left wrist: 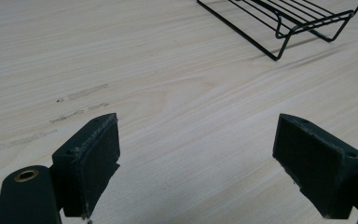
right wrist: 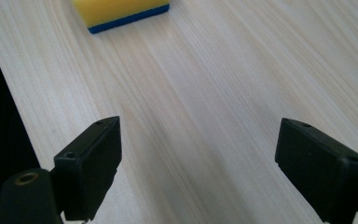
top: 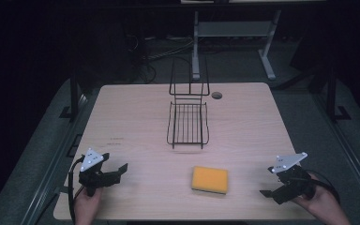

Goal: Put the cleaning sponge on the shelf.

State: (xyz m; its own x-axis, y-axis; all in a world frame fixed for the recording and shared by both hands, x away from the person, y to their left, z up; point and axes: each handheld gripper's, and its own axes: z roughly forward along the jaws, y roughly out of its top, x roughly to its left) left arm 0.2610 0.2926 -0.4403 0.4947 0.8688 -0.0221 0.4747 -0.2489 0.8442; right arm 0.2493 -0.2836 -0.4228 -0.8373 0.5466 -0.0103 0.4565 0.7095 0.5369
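A pale wood-grain worktop (top: 131, 122) carries a black wire rack (top: 188, 123) at its middle and a yellow sponge (top: 209, 179) nearer the front edge.

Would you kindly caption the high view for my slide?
Yellow rectangular sponge lies between open left tongs and right tongs, black wire rack beyond.

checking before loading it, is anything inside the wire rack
Nothing lies in the rack; bare table shows through its wires. The sponge sits apart, nearer the person. No part of the rack's bed is covered.
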